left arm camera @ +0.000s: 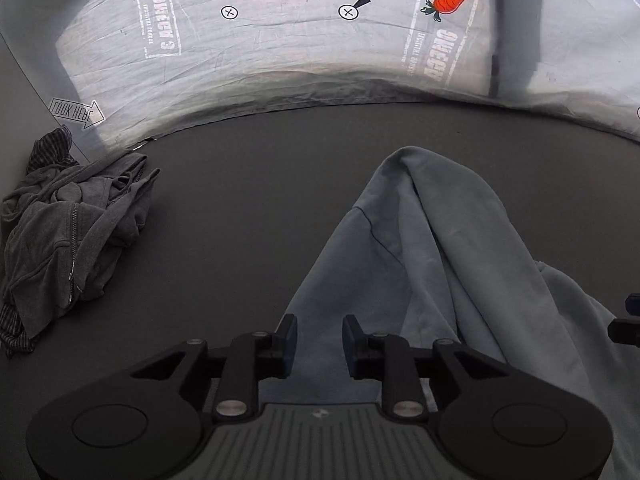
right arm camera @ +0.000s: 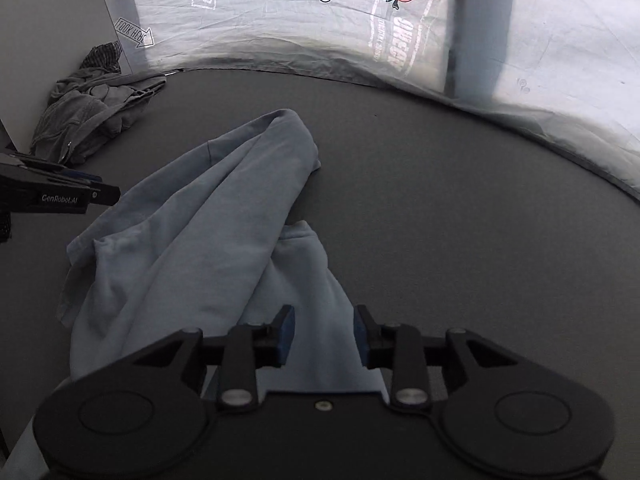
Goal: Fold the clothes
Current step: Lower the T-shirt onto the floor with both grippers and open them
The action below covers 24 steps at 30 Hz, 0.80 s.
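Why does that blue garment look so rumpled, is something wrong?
Nothing is damaged. The light blue garment lies bunched in long ridges on the dark table, not flat, and a grey zip-up sits crumpled at the far left edge.

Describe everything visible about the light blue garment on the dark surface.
The light blue garment is soft, matte, sweatshirt-like fabric lying crumpled on the dark grey surface, unfolded. It bunches into long ridges that narrow to a rounded peak at the far end; a seam line crosses one panel. A lobe of it runs between the open fingers of the right gripper, and its near edge lies under the open left gripper; neither visibly clamps it. It lies apart from the dark grey clothes pile.
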### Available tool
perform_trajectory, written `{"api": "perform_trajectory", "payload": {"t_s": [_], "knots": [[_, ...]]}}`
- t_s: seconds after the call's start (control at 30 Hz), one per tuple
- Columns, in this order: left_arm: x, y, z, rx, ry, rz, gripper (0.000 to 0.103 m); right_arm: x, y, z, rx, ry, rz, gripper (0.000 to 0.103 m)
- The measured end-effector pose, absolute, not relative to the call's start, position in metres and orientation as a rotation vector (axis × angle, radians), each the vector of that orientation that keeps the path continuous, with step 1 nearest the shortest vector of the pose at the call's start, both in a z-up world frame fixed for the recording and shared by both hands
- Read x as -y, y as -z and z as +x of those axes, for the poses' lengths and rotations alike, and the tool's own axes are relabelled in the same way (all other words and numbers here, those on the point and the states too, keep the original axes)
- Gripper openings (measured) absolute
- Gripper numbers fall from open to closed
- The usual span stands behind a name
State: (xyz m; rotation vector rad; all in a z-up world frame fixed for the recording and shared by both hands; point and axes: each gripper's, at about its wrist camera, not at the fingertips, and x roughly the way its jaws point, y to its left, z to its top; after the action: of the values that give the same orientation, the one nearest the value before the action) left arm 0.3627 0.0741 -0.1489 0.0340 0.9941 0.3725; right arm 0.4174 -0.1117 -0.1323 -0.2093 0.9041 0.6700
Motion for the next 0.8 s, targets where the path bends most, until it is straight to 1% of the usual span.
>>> {"api": "perform_trajectory", "payload": {"t_s": [0.03, 0.07, 0.13, 0.23, 0.27, 0.3, 0.33, 0.37, 0.4, 0.47, 0.5, 0.57, 0.63, 0.7, 0.8], "knots": [[-0.079, 0.154, 0.363, -1.011, -0.38, 0.018, 0.032, 0.106, 0.134, 0.42, -0.897, -0.684, -0.212, 0.043], [-0.083, 0.158, 0.363, -1.026, -0.387, 0.005, 0.035, 0.099, 0.135, 0.426, -0.886, -0.705, -0.228, 0.046], [-0.089, 0.167, 0.361, -1.049, -0.398, -0.013, 0.039, 0.087, 0.141, 0.435, -0.894, -0.726, -0.267, 0.047], [-0.094, 0.178, 0.36, -1.075, -0.41, -0.026, 0.046, 0.074, 0.15, 0.448, -0.91, -0.737, -0.295, 0.047], [-0.094, 0.181, 0.36, -1.075, -0.42, -0.024, 0.052, 0.071, 0.152, 0.451, -0.917, -0.748, -0.291, 0.046], [-0.095, 0.182, 0.36, -1.071, -0.435, -0.02, 0.06, 0.07, 0.154, 0.452, -0.925, -0.758, -0.294, 0.044], [-0.096, 0.184, 0.36, -1.066, -0.449, -0.016, 0.064, 0.068, 0.155, 0.453, -0.919, -0.755, -0.307, 0.04], [-0.097, 0.185, 0.361, -1.061, -0.461, -0.02, 0.07, 0.068, 0.155, 0.452, -0.911, -0.753, -0.316, 0.033], [-0.099, 0.186, 0.362, -1.057, -0.47, -0.032, 0.074, 0.068, 0.155, 0.451, -0.903, -0.751, -0.325, 0.03], [-0.102, 0.188, 0.364, -1.049, -0.489, -0.054, 0.08, 0.071, 0.155, 0.451, -0.889, -0.737, -0.321, 0.009], [-0.104, 0.188, 0.366, -1.049, -0.498, -0.065, 0.084, 0.072, 0.155, 0.451, -0.886, -0.722, -0.314, 0.005], [-0.108, 0.189, 0.37, -1.056, -0.511, -0.082, 0.09, 0.081, 0.156, 0.453, -0.857, -0.697, -0.26, 0.003], [-0.112, 0.19, 0.372, -1.066, -0.516, -0.094, 0.093, 0.088, 0.154, 0.457, -0.821, -0.648, -0.272, 0.002], [-0.115, 0.19, 0.372, -1.074, -0.515, -0.113, 0.094, 0.096, 0.151, 0.462, -0.769, -0.595, -0.312, 0.002], [-0.115, 0.191, 0.372, -1.074, -0.514, -0.129, 0.094, 0.112, 0.139, 0.485, -0.635, -0.478, -0.452, 0.002]]}}
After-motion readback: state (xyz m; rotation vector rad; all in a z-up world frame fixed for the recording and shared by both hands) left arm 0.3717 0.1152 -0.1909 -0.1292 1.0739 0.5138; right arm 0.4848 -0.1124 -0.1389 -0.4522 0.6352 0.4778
